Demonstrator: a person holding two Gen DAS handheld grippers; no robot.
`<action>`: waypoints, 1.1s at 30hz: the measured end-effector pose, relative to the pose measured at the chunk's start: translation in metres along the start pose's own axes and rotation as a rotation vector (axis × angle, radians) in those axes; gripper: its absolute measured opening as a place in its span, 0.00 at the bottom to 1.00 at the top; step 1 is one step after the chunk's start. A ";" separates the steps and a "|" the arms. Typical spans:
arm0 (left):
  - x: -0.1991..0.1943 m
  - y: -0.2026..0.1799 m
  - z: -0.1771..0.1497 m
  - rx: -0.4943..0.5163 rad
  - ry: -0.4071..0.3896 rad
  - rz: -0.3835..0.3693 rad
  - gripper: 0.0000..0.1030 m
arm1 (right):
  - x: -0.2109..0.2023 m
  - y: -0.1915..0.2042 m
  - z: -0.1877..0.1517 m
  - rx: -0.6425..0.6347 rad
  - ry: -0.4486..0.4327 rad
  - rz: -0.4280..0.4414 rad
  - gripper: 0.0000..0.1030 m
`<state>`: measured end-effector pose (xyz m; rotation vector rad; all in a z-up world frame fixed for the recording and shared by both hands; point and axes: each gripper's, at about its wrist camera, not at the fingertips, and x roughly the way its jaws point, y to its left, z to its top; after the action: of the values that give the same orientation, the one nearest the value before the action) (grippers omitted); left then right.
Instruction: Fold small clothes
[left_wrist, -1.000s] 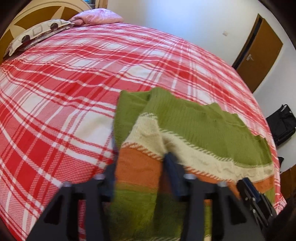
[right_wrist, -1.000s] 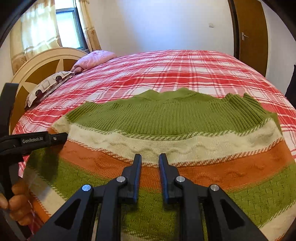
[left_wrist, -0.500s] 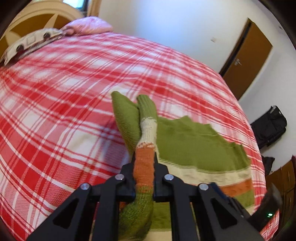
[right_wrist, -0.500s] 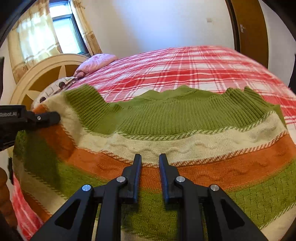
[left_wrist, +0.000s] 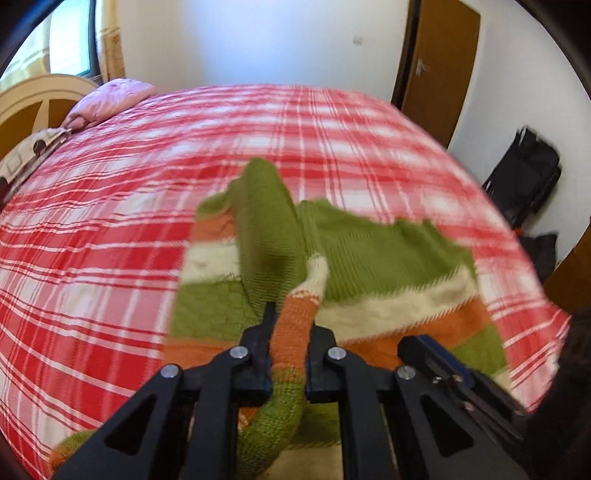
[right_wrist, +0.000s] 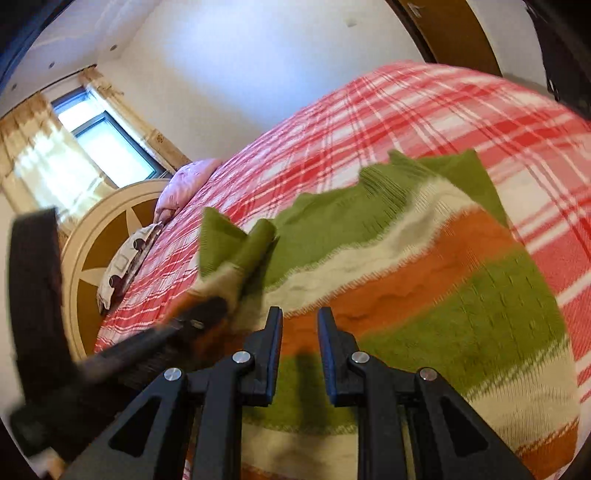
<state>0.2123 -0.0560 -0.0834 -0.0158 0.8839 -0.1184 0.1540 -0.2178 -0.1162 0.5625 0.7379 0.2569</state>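
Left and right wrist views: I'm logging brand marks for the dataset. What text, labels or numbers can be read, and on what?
None can be read.
Left gripper: its side is blurred in the right wrist view, no lettering legible.
Striped sweater, plaid bedspread: patterns only, no text.

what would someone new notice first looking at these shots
The striped green, cream and orange sweater spread on the red plaid bedspread stands out first. Next, the left gripper, shut on a lifted fold of the sweater near its left edge. The right gripper hovers above the sweater's orange band with nothing between its fingers.
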 end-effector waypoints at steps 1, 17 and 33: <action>0.008 -0.007 -0.006 0.018 0.010 0.022 0.11 | 0.001 -0.004 -0.001 0.016 0.007 -0.008 0.20; -0.087 0.032 -0.028 0.043 -0.111 -0.211 0.79 | -0.030 -0.015 0.016 0.253 -0.013 0.227 0.60; -0.055 0.146 -0.050 -0.228 -0.113 0.026 0.78 | 0.080 0.074 0.011 -0.070 0.160 0.047 0.45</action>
<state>0.1532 0.0969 -0.0819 -0.2213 0.7809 0.0082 0.2174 -0.1287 -0.1126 0.4966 0.8679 0.3729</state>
